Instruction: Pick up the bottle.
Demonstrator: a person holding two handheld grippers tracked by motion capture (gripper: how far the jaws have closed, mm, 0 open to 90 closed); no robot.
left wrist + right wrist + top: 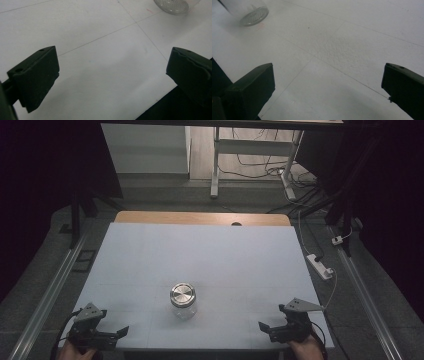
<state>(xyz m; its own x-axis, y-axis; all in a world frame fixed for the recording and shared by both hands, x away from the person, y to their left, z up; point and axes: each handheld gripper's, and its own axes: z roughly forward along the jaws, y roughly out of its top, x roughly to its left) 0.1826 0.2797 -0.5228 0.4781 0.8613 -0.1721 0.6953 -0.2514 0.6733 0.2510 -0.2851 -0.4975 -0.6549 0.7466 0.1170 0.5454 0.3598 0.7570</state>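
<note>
A clear glass jar with a round metal lid (182, 301) is standing on the white desk (200, 255). The left tool (122, 332) and right tool (263, 326) are being held wide open, gripping nothing.

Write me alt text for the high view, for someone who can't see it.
A clear glass jar with a metal lid stands upright on a white table, between the left gripper and right gripper, both held open at the near edge and apart from it.
</note>
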